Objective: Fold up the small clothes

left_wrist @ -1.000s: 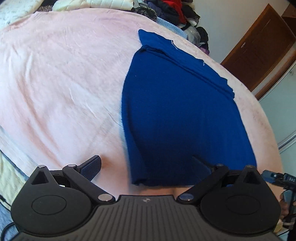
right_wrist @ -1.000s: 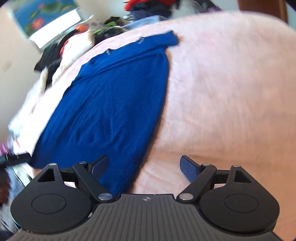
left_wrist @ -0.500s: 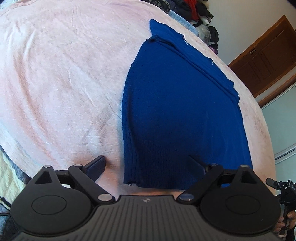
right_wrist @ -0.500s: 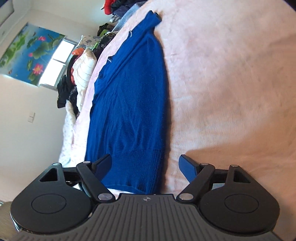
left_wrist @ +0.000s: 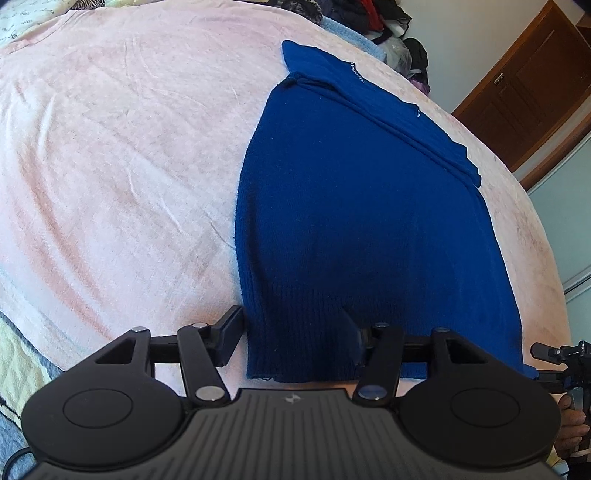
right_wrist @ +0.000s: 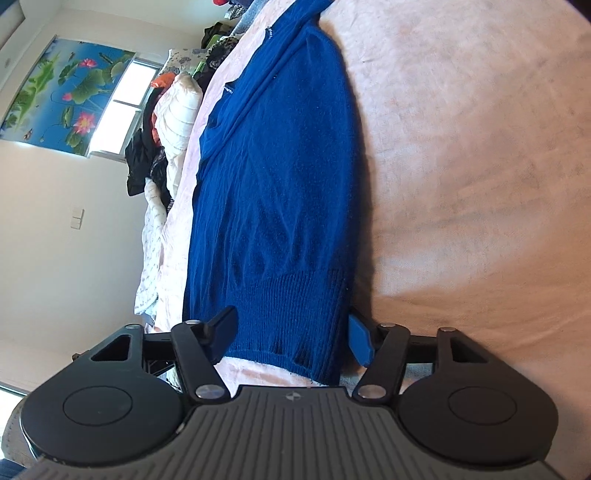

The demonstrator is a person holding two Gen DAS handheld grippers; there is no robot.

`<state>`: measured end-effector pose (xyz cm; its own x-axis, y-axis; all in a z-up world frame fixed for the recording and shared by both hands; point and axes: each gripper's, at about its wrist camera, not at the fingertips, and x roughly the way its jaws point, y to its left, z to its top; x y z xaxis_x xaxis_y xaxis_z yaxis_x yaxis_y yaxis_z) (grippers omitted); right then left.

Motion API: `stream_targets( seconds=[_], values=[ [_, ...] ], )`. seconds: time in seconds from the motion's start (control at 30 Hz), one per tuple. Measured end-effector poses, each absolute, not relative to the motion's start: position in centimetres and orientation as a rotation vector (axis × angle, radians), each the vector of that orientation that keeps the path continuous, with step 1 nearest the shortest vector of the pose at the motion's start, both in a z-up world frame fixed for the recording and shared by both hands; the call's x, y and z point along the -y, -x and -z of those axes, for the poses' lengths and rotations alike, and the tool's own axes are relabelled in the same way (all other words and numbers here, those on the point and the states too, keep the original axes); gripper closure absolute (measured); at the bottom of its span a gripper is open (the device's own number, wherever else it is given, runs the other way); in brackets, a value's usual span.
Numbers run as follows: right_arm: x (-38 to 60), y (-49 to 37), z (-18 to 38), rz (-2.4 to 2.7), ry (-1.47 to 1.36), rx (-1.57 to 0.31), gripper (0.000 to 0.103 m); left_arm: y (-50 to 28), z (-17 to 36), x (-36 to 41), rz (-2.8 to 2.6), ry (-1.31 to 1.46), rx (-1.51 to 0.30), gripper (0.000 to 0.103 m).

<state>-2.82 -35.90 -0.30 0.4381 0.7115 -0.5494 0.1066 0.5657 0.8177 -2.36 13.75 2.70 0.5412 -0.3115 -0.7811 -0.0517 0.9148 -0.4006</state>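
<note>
A dark blue knitted sweater [left_wrist: 354,206] lies flat on a pink blanket [left_wrist: 122,158], its ribbed hem nearest to me. My left gripper [left_wrist: 291,326] straddles the hem's left corner. Its jaws are closing, with flat fabric lying between them. The right gripper [right_wrist: 291,326] straddles the hem's other corner [right_wrist: 295,332], one finger on each side of the ribbing. Its jaws are closing too, and the knit there wrinkles slightly. The far finger of the left gripper is partly hidden by the sweater.
Heaped clothes [left_wrist: 373,18] lie beyond the blanket's far edge, near a wooden door [left_wrist: 532,92]. More clothes and a white pillow [right_wrist: 177,110] sit by the window wall. A hand [left_wrist: 570,421] shows at the left view's lower right edge. Bare blanket spreads on both sides of the sweater.
Both pairs of jaws have narrowed around the sweater's hem. The right gripper rolled and dipped toward the hem corner. The left gripper has barely shifted.
</note>
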Motion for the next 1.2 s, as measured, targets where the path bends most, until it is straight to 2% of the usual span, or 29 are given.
stream_targets(
  seconds=[0.07,0.13,0.2,0.27,0.3,0.33,0.37,0.4,0.43,0.53,0.83,1.2],
  values=[
    [36.3,3.0,0.8,-0.436,-0.935,-1.086,0.057,2.2,-2.7,-13.8,0.158,0.415,-0.992,0.047],
    [36.3,3.0,1.1,-0.428,-0.930,-1.099,0.066,2.0,-2.6,-13.9,0.155,0.415,-0.993,0.052],
    [36.2,2.9,1.3,-0.438,-0.934,-1.102,0.068,1.9,-2.7,-14.0,0.157,0.420,-0.998,0.053],
    [35.9,2.8,1.4,-0.448,-0.933,-1.104,0.068,1.8,-2.7,-14.0,0.152,0.412,-1.003,0.059],
    [35.8,2.7,1.5,-0.454,-0.931,-1.106,0.068,1.8,-2.7,-14.0,0.149,0.406,-1.006,0.065],
    [35.7,2.7,1.5,-0.457,-0.920,-1.114,0.072,1.7,-2.6,-14.1,0.144,0.402,-1.009,0.075],
    [35.5,2.6,1.6,-0.458,-0.909,-1.121,0.083,1.6,-2.6,-14.1,0.136,0.397,-1.016,0.080],
    [35.4,2.5,1.7,-0.464,-0.905,-1.125,0.092,1.5,-2.5,-14.4,0.133,0.396,-1.018,0.089],
    [35.3,2.6,1.6,-0.469,-0.899,-1.116,0.093,1.4,-2.5,-14.6,0.137,0.401,-1.023,0.096],
    [35.2,2.6,1.3,-0.481,-0.898,-1.107,0.093,1.3,-2.4,-14.6,0.145,0.404,-1.027,0.098],
    [36.3,1.8,-0.4,-0.557,-0.989,-1.028,0.093,-0.1,-4.1,-17.0,0.196,0.562,-0.943,0.098],
    [38.2,-4.5,-4.8,-0.640,-1.014,-0.834,0.093,-6.3,-8.7,-17.3,0.244,0.529,-0.795,0.098]
  ],
)
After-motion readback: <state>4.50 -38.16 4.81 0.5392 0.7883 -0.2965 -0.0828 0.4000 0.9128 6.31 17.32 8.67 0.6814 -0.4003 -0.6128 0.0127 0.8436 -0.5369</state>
